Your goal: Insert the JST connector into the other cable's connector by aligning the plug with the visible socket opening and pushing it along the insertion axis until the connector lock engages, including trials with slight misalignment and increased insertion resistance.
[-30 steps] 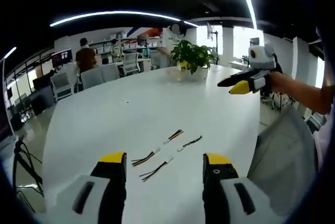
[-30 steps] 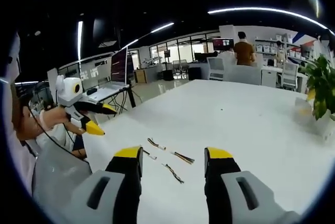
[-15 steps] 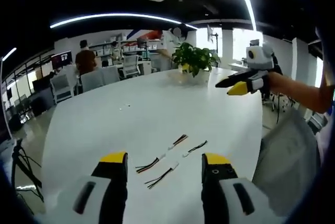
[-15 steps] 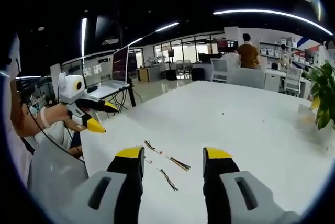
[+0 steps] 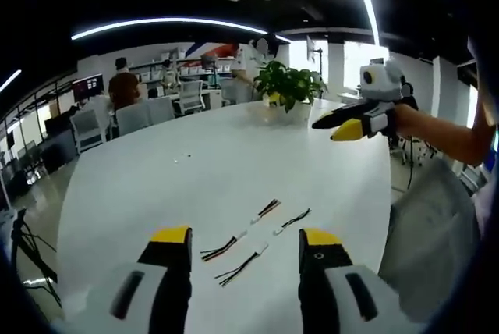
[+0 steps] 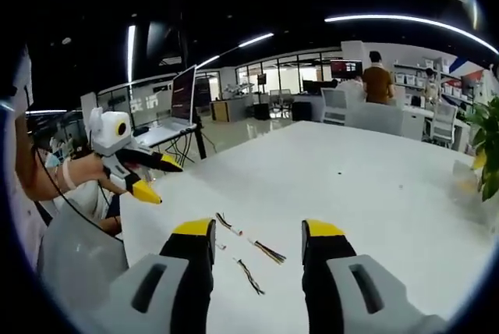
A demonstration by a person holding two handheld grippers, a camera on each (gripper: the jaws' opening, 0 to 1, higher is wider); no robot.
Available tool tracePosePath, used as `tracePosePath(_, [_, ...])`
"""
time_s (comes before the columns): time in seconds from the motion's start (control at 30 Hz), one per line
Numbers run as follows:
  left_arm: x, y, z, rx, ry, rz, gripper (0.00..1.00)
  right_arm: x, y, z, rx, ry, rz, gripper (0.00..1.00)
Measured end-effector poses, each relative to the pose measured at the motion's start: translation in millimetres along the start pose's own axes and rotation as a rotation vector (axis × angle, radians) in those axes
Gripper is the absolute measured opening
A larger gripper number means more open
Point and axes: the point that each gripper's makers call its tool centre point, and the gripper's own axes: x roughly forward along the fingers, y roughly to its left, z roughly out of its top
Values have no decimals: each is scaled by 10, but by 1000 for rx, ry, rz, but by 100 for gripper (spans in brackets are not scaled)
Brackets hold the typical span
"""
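Two cable pairs [image 5: 253, 236] lie loose on the white table [image 5: 195, 170], ahead of both grippers; the thin leads and small white connectors could skid or twist under a pinch taken off-centre, spoiling plug-to-socket alignment; left gripper [image 5: 237, 239] jaws wide apart, holding nothing, above the table; right gripper [image 6: 252, 232] likewise spread and empty, cables [image 6: 248, 254] lying between its tips

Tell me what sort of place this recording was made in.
Most likely an open-plan office: a large white table with short cables lying on it, desks with monitors and office chairs behind, and a potted plant.
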Motion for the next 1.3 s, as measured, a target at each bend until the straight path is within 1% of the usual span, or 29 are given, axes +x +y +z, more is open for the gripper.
tracePosePath(0.23, [80,32,15,-4,-9,-22,48,84,-58,-23,1,3,13,41])
tracePosePath(0.33, [115,68,-2,6,-3,-25,48,129,-69,-38,2,7,21,41])
tracePosePath(0.53, [174,124,-29,16,3,-44,46,226,-57,-51,17,1,64,38])
tracePosePath(0.7, [235,141,-53,20,8,-58,45,290,-69,-49,16,-2,75,37])
tracePosePath(0.83, [292,167,-59,20,6,-61,45,342,-76,-31,-17,-16,88,33])
tracePosePath(1.0, [364,185,-91,28,12,-72,43,418,-71,-11,-18,-24,109,33])
tracePosePath(1.1, [407,257,-129,21,13,-71,44,477,-73,-50,-23,-12,123,33])
tracePosePath(1.2, [435,261,-160,19,20,-78,43,528,-71,-109,-39,10,131,33])
tracePosePath(1.3, [440,240,-183,26,28,-85,43,562,-60,-141,-44,18,143,33])
